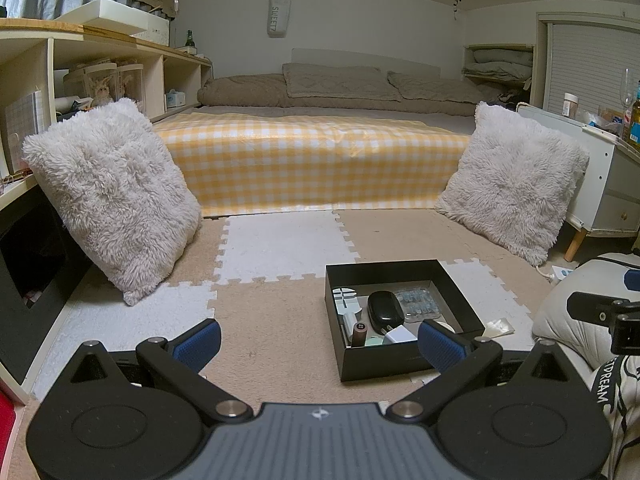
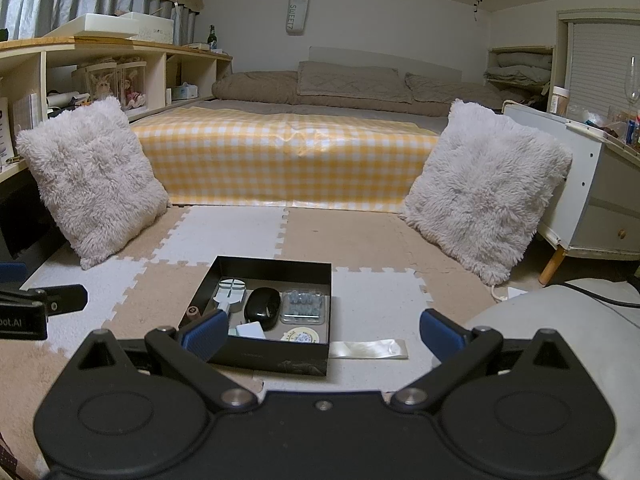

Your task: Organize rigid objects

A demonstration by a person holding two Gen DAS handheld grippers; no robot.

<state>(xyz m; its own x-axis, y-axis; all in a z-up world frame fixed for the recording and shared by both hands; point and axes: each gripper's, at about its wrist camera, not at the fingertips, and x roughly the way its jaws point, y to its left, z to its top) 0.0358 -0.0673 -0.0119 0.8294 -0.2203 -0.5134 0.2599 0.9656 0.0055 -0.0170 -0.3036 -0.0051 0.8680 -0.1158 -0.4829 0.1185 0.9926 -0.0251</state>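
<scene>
- Two claws, both ours: the left claw (image 1: pixel 320 340) and the right claw (image 2: pixel 322 334) hang low over the foam mat (image 2: pixel 360 240), each spread wide and gripping nothing.
- Ahead of the left claw and to its right sits the black box (image 1: pixel 372 364); its near right corner lies just behind that claw's right fingertip (image 1: pixel 440 346).
- From the right claw, we see the same box (image 2: pixel 276 354) ahead and slightly left, its near left corner behind the left fingertip (image 2: pixel 204 334).
- Inside the box we count a black mouse (image 2: pixel 263 307), a clear blister pack (image 2: pixel 303 306), a white plastic tool (image 2: pixel 230 291), a brown cylinder (image 2: pixel 193 314), a pale green block (image 2: pixel 251 330) and a round tin (image 2: pixel 300 336).
- Through the left wrist view, a white charger (image 1: pixel 398 336) also shows at the near wall.
- Between the right claw's fingers, just right of the box, lies a white strip (image 2: pixel 370 349).
- Far ahead, two shaggy cushions (image 2: pixel 94 180) flank a yellow-checked bed (image 2: pixel 288 164).
</scene>
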